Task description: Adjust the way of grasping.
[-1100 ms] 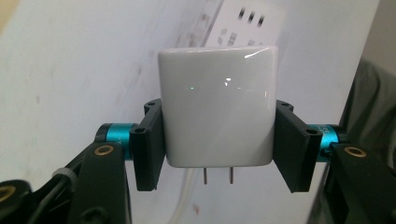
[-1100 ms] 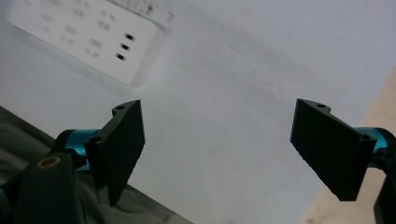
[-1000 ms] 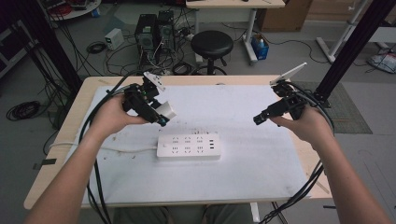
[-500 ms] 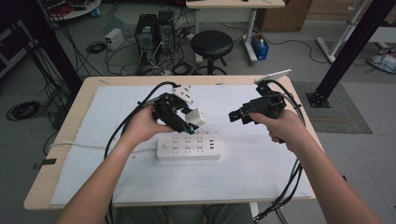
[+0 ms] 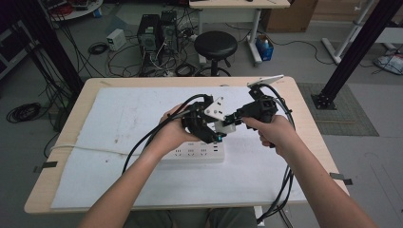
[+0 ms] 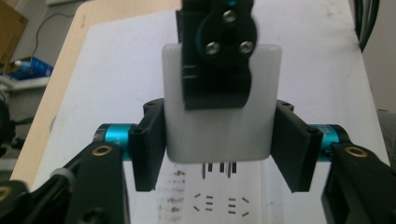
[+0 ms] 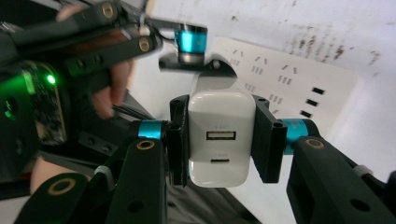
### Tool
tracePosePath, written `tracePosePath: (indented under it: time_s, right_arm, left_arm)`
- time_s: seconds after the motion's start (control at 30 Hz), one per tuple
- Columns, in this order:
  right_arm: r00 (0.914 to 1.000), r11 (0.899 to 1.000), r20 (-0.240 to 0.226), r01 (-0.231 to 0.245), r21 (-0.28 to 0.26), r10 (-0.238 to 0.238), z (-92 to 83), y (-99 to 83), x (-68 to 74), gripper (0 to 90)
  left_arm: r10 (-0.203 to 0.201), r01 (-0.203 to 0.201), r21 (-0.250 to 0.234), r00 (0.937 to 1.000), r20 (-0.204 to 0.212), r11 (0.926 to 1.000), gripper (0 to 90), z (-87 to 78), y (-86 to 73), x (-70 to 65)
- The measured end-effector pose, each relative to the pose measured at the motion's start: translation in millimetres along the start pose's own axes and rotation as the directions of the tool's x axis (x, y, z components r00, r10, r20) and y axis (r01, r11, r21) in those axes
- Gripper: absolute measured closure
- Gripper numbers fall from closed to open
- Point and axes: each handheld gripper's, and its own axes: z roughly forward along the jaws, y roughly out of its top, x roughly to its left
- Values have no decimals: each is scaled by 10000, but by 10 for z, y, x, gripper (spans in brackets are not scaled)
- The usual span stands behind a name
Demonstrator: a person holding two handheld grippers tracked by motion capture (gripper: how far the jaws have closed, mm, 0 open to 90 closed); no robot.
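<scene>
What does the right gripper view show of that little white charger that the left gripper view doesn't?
The right gripper view shows the charger's port face: a USB socket above a smaller oval one, with the right gripper's jaws pressed on both sides. The left gripper view instead shows its plain smooth side, metal prongs poking out below, and the other gripper's jaw across it. Both share the charger held by both grippers above the white power strip, over the white table cover.

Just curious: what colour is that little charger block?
White, clearest in the right gripper view: charger.
</scene>
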Motion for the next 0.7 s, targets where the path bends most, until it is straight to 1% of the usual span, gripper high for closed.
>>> tracePosePath:
  time_s: [0.03, 0.07, 0.1, 0.13, 0.17, 0.2, 0.23, 0.27, 0.3, 0.33, 0.37, 0.4, 0.43, 0.47, 0.5, 0.53, 0.57, 0.6, 0.63, 0.67, 0.7]
  right_arm:
    - [10000, 10000, 0, 0, 0, 0, 0, 0, 0, 622]
    - [9992, 9996, 289, 268, -92, -265, -36, 5, 9, 622]
    - [9969, 9980, 543, 587, -231, -573, -68, 8, 16, 622]
    - [9925, 9959, 868, 879, -214, -857, -103, 13, 26, 622]
    - [9881, 9946, 1182, 1016, -214, -984, -144, 16, 28, 622]
    - [9764, 9899, 1701, 1396, -250, -1334, -186, 17, 45, 623]
    - [9764, 9899, 1701, 1396, -250, -1334, -186, 17, 45, 623]
    - [9545, 9824, 2345, 1860, 144, -1842, -251, 30, 62, 622]
    - [9305, 9740, 2898, 2239, 336, -2238, -278, 33, 88, 622]
    - [9305, 9740, 2898, 2239, 336, -2238, -278, 33, 88, 622]
    - [8855, 9558, 3598, 2730, 1090, -2939, -300, 51, 128, 623]
    - [8535, 9440, 4032, 2986, 1406, -3301, -305, 54, 159, 623]
    - [8268, 9309, 4278, 3182, 1794, -3651, -311, 64, 173, 623]
    - [8112, 9211, 4371, 3288, 2084, -3884, -318, 79, 183, 622]
    - [7795, 9074, 4647, 3539, 2267, -4201, -324, 85, 207, 623]
    - [7599, 8978, 4784, 3630, 2492, -4400, -330, 94, 224, 622]
    - [7481, 8892, 4817, 3648, 2760, -4564, -335, 109, 236, 622]
    - [7277, 8795, 4947, 3746, 2935, -4750, -337, 117, 252, 623]
    - [7057, 8612, 4949, 3904, 3255, -5070, -345, 131, 259, 622]
    - [6908, 8482, 4944, 3968, 3509, -5276, -346, 141, 273, 622]
    - [6705, 8364, 5020, 4049, 3695, -5463, -344, 147, 292, 622]
  left_arm:
    - [0, 0, 0, 10000, 0, 10000, 275, 0, 0, 0]
    - [-221, 233, 475, 9994, -267, 9986, 247, -30, -43, 33]
    - [-459, 476, 612, 9985, -294, 9970, 246, -57, -82, 53]
    - [-544, 578, 922, 9978, -387, 9941, 244, -105, -128, 86]
    - [-694, 748, 1205, 9964, -486, 9899, 229, -153, -184, 116]
    - [-931, 1005, 1434, 9940, -578, 9845, 219, -204, -247, 145]
    - [-931, 1005, 1434, 9940, -578, 9845, 219, -204, -247, 145]
    - [-1334, 1447, 1956, 9886, -698, 9699, 219, -347, -384, 213]
    - [-1578, 1681, 2280, 9855, -629, 9590, 219, -424, -458, 255]
    - [-1578, 1681, 2280, 9855, -629, 9590, 219, -424, -458, 255]
    - [-2075, 2197, 2852, 9755, -728, 9329, 219, -573, -618, 305]
    - [-2373, 2456, 3251, 9692, -655, 9132, 219, -647, -704, 334]
    - [-2654, 2701, 3660, 9620, -639, 8906, 219, -718, -791, 359]
    - [-3012, 3009, 4072, 9513, -650, 8624, 219, -780, -887, 381]
    - [-3012, 3009, 4072, 9513, -650, 8624, 219, -780, -887, 381]
    - [-3667, 3474, 5039, 9281, -643, 7908, 216, -884, -1075, 422]
    - [-3883, 3687, 5389, 9179, -823, 7574, 201, -927, -1159, 427]
    - [-4051, 3818, 5763, 9094, -945, 7226, 195, -972, -1234, 435]
    - [-4180, 3969, 5959, 9016, -1108, 6981, 195, -1012, -1305, 440]
    - [-4281, 4099, 6109, 8949, -1259, 6774, 194, -1055, -1366, 449]
    - [-4326, 4144, 6233, 8918, -1327, 6631, 186, -1101, -1415, 466]
